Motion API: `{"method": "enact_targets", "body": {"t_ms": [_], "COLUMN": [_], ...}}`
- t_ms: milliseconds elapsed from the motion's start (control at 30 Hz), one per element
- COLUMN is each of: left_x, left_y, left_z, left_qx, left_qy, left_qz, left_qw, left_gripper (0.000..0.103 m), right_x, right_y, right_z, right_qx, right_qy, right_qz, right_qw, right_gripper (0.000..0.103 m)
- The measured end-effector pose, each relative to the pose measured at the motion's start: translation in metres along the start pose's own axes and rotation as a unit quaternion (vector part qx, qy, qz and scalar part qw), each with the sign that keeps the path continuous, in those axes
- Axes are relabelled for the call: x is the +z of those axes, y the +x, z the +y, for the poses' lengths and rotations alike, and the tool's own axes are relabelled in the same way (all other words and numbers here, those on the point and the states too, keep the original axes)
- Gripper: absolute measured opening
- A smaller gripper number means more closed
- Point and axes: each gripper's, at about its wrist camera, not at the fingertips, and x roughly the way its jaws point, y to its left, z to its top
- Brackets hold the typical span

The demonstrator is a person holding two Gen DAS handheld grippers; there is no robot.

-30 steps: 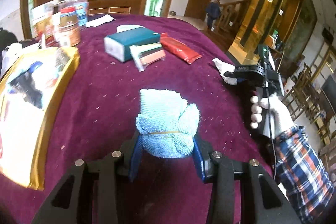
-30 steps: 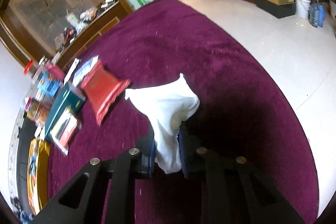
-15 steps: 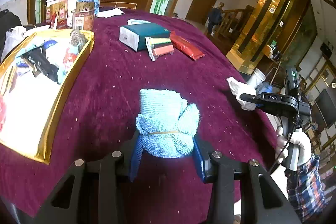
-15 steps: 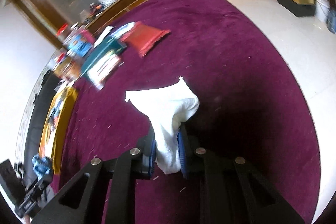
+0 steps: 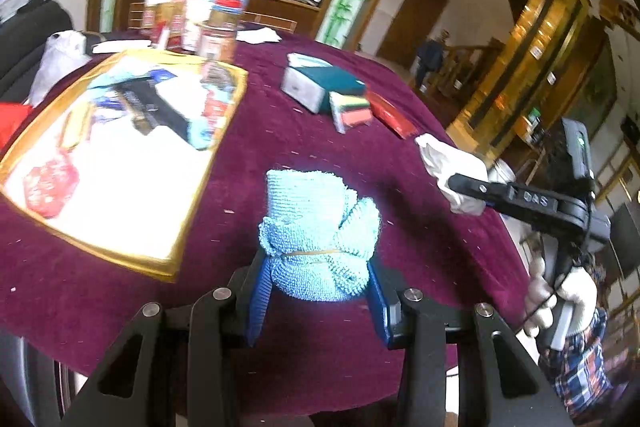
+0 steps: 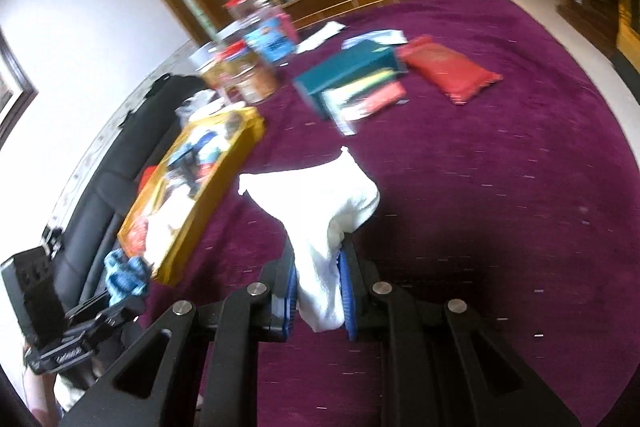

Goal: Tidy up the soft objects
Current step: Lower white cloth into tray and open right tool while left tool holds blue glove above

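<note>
Tongs: your left tongs [image 5: 318, 301] grip blue towel [image 5: 320, 231], right tongs [image 6: 318, 297] pinch white cloth [image 6: 320, 223], both held above purple tabletop [image 6: 500, 187], w/ gold tray [image 5: 200, 187] to the left.

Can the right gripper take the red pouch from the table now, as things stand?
Probably not yet. The right gripper is shut on a white cloth, so its fingers are occupied. The red pouch itself lies uncovered on the table, with nothing between.
</note>
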Motion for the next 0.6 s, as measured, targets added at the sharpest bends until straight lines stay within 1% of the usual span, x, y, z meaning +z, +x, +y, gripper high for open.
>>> {"method": "enact_targets", "body": {"t_ms": [233,600], "left_x": [0.004,0.007], "left_y": [-0.020,-0.050], "left_z": [0.049,0.117], "left_qx": [0.033,0.078], "left_qy": [-0.046,-0.096], "left_qz": [-0.027,-0.070], "left_qw": [0.9980,0.9899], "left_gripper": [0.045,0.045], "right_x": [0.002,0.006], "right_y": [0.021,0.060], "right_z": [0.048,0.112], "right_qx": [0.027,0.054], "right_qy": [-0.036,-0.078], "right_qz": [0.018,0.053], "right_qw": [0.999,0.994], "right_gripper": [0.018,0.018]}}
